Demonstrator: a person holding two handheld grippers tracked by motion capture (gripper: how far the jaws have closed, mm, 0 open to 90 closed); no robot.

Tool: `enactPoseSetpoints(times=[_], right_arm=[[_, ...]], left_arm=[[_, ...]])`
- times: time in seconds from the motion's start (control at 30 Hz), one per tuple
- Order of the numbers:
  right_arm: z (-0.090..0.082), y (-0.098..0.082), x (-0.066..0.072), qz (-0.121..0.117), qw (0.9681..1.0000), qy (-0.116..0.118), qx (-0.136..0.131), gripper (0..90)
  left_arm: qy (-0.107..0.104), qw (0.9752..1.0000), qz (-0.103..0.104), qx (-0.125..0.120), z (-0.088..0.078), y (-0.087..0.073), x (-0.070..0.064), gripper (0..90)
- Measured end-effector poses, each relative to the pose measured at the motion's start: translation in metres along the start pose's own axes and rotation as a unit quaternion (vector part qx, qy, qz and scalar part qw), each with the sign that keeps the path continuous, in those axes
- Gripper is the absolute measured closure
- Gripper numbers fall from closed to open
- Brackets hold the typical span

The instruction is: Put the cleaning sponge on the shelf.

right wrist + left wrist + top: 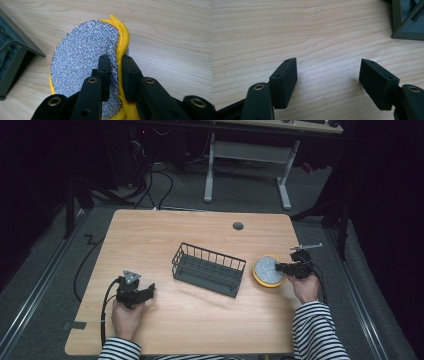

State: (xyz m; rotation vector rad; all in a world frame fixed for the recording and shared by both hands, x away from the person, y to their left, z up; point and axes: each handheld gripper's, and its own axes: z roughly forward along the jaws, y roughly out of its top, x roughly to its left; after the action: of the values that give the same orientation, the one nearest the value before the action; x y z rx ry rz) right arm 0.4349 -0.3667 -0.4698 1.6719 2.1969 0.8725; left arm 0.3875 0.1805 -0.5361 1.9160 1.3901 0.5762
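My right gripper is clamped on the edge of a round scouring pad, silver and glittery on top with a yellow sponge layer beneath. In the right gripper view the two black jaws rise from the bottom and pinch the pad's rim between them, one on the silver face, the other on the yellow side. The yellow edge buckles a little where they squeeze. The pad is tilted up on its edge, its far side pointing away from the gripper, above the wooden table.

In the high view the right gripper points toward the pad, which sits just ahead of its tips. My right hand holds the gripper from behind, with a striped sleeve trailing back from it. Beyond the pad, on its far side from this gripper, stands a dark wire rack, close to the pad; I cannot tell whether they touch.

My left gripper has its jaws wide apart, with only bare wood between them. In the high view the left gripper rests low at the table, held by my left hand. The rack lies ahead of its tips, a short way off; one corner shows at the upper edge of the left gripper view.
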Motion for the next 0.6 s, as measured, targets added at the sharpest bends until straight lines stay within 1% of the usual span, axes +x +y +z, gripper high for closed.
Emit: enactPoseSetpoints(times=[0.3,0.43,0.53,0.6], right_arm=[[-0.014,0.001,0.002,-0.009,0.9999,0.001,-0.010,79.3],[-0.020,0.000,0.003,-0.012,0.9997,0.010,-0.018,79.3],[-0.027,0.001,0.004,-0.020,0.9995,0.006,-0.023,79.3],[-0.029,0.001,0.005,-0.021,0.9995,0.005,-0.024,79.3]], left_arm=[[-0.001,1.0000,-0.001,-0.001,0.000,0.000,0.000,31.5],[-0.001,1.0000,-0.001,0.000,0.000,0.000,0.000,31.5],[0.000,1.0000,0.001,-0.001,0.000,0.000,0.000,32.4],[0.000,1.0000,0.001,-0.001,0.000,0.000,0.000,32.5]])
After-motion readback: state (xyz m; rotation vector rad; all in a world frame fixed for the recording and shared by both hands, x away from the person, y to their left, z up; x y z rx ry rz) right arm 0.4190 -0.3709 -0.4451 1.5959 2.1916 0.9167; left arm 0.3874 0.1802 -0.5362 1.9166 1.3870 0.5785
